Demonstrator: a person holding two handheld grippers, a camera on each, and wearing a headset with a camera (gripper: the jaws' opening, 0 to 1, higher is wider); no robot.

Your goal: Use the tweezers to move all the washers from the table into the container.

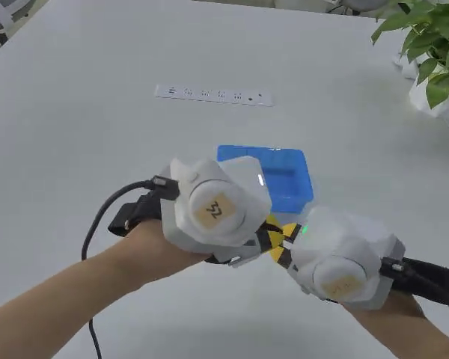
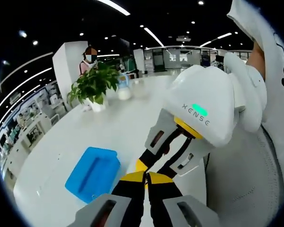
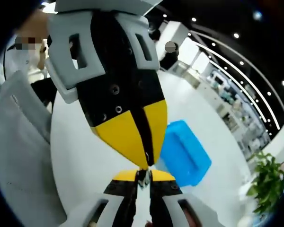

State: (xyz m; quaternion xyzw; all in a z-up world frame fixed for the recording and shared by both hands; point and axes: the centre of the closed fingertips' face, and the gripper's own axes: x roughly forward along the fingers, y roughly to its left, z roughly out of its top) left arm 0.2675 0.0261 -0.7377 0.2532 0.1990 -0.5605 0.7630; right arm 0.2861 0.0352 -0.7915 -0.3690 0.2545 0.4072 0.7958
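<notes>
The left gripper (image 2: 146, 177) has its yellow-tipped jaws pressed together, a thin dark seam between them, and the right gripper (image 3: 143, 177) meets it nose to nose, its own jaws drawn in as well. Whether something thin is nipped where the four tips come together is too small to tell, so I cannot say that the tweezers are in hand. The blue container (image 1: 288, 183) sits at the centre of the head view, just above the two grippers and partly covered by the left one. In the left gripper view it lies at lower left, and in the right gripper view at right of centre, apart from both pairs of jaws. Its inside is not clear enough to judge whether any washer lies there, and on the bare white table (image 1: 97, 134) around it I cannot pick out a washer. My judgement is that the task is at its very start, with the picking and carrying yet to do. Further out, a white power strip (image 1: 213, 95) lies toward the upper middle of the head view, well apart from the container, and a potted plant (image 1: 434, 45) stands at the upper right corner.
</notes>
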